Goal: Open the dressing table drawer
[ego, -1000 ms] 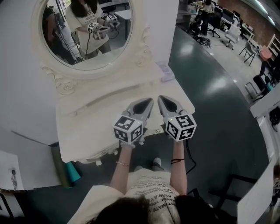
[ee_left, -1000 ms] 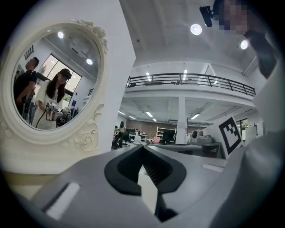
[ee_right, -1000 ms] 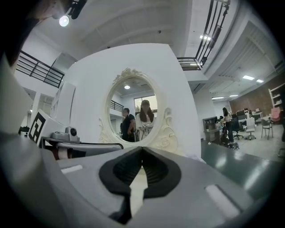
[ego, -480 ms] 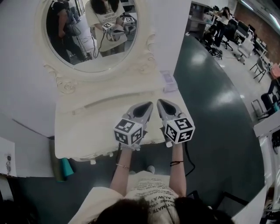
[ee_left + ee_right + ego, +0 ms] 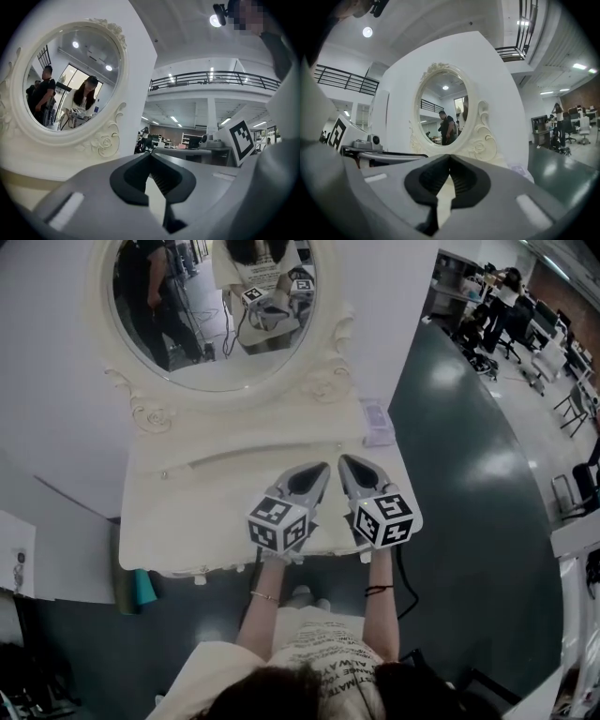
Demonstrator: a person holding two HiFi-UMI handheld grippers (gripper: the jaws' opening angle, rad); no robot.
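The cream dressing table stands below me in the head view, with its oval mirror behind it. Its drawer front is hidden under the tabletop's front edge. My left gripper and right gripper hover side by side over the front right part of the top and point at the mirror. Both are shut with nothing between the jaws. In the left gripper view the left gripper's tips meet. The right gripper's tips also meet in its own view, with the mirror frame ahead.
A small lilac packet lies at the table's back right corner. A teal object leans on the floor by the left leg. A white wall backs the table. Dark floor spreads to the right, with chairs and people far off.
Both grippers have drifted a little over the tabletop, still side by side and shut. The head view has swung, so the mirror and table sit further right and lower.
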